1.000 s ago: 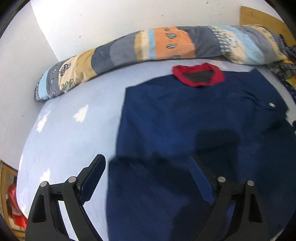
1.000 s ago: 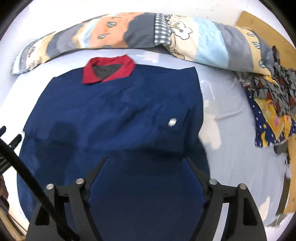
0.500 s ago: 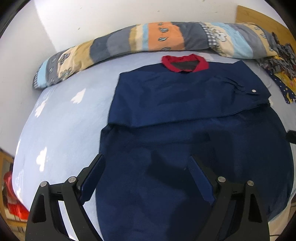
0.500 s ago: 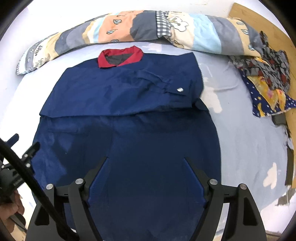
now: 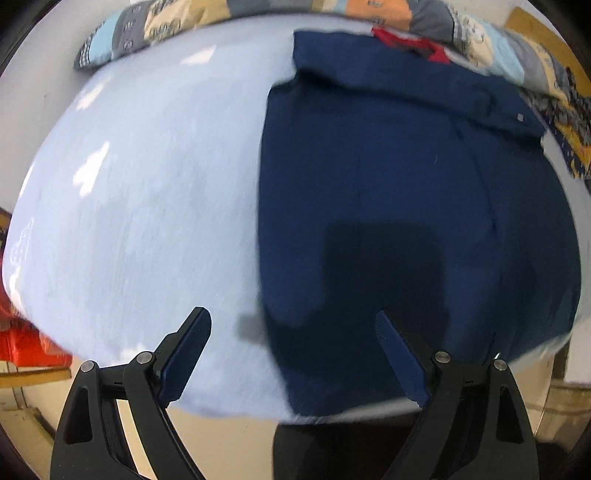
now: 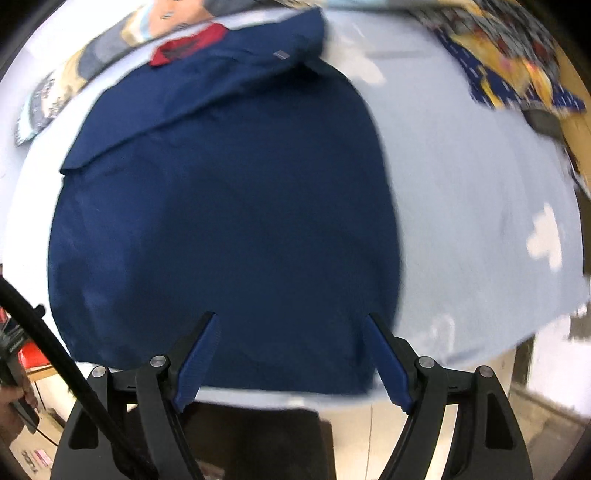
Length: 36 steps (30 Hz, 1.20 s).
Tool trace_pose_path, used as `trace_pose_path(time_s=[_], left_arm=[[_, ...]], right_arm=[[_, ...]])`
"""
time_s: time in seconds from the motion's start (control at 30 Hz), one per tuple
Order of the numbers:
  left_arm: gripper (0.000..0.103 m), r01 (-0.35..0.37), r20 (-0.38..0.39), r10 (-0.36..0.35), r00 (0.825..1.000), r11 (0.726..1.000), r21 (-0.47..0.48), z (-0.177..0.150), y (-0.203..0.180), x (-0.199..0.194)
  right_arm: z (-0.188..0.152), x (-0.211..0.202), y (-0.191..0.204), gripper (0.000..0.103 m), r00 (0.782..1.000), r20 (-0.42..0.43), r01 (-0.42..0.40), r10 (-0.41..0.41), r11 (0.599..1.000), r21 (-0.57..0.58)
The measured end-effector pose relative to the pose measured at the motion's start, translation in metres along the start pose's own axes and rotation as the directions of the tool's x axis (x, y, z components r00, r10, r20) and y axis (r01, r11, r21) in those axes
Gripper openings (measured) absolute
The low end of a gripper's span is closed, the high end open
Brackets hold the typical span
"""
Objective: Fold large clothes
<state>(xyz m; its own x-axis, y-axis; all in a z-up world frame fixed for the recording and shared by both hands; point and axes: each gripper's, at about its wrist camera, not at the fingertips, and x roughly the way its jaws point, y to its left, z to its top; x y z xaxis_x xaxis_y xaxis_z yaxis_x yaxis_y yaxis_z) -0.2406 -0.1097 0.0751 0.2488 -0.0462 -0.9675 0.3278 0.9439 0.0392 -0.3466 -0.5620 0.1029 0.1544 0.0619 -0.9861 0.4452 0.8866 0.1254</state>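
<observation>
A large navy blue garment (image 5: 388, 206) with a red collar (image 5: 410, 40) lies flat on the light blue bed (image 5: 147, 192); its sleeves are folded across the upper part. It also shows in the right wrist view (image 6: 221, 206), collar (image 6: 188, 44) at the far end. My left gripper (image 5: 291, 325) is open and empty, above the garment's near left hem corner at the bed's front edge. My right gripper (image 6: 291, 325) is open and empty, above the near hem, toward its right corner.
A patchwork bolster (image 5: 155, 26) lies along the far edge of the bed. A heap of patterned clothes (image 6: 509, 62) sits at the far right. A red box (image 5: 22, 343) and the floor show below the bed's front edge. A black cable (image 6: 55, 358) crosses the lower left.
Both grippers have pulled back toward the bed's front edge and apart, left one to the left, right one to the right. Both stay open. The garment has not moved.
</observation>
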Motion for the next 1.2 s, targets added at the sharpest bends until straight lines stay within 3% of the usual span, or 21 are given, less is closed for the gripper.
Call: trace_pose_path(time_s=[0.13,0.33,0.4,0.47,0.53,0.87,1.2], left_arm=[[0.087,0.028,-0.078,-0.030,0.997,0.999,-0.019,-0.024,0.011,0.015],[0.086,0.071,-0.139,-0.082,0.987,0.994,-0.084,-0.035,0.018,0.028],[0.081,0.099,-0.151,-0.111,0.982,0.992,-0.082,-0.037,0.016,0.031],[0.065,0.131,-0.170,-0.142,0.975,0.989,-0.071,-0.035,0.014,0.035],[0.063,0.157,-0.183,-0.164,0.969,0.986,-0.057,-0.034,0.011,0.040],[0.064,0.150,-0.213,-0.160,0.964,0.987,-0.061,-0.036,0.002,0.057],[0.083,0.147,-0.227,-0.151,0.962,0.989,-0.033,-0.024,-0.029,0.064]], right_arm=[[-0.019,0.013,-0.030,0.083,0.998,-0.056,0.033,-0.031,0.998,0.047],[-0.039,0.027,-0.060,0.083,0.994,-0.110,0.024,-0.008,0.990,0.138],[-0.044,0.029,-0.064,0.083,0.993,-0.119,0.016,0.002,0.988,0.152],[-0.047,0.030,-0.068,0.083,0.992,-0.126,0.001,0.019,0.987,0.159],[-0.050,0.031,-0.071,0.083,0.991,-0.131,-0.007,0.028,0.988,0.157],[-0.051,0.045,-0.087,0.084,0.984,-0.164,-0.051,0.069,0.992,0.112],[-0.033,0.079,-0.086,0.084,0.975,-0.204,-0.076,0.083,0.996,0.043]])
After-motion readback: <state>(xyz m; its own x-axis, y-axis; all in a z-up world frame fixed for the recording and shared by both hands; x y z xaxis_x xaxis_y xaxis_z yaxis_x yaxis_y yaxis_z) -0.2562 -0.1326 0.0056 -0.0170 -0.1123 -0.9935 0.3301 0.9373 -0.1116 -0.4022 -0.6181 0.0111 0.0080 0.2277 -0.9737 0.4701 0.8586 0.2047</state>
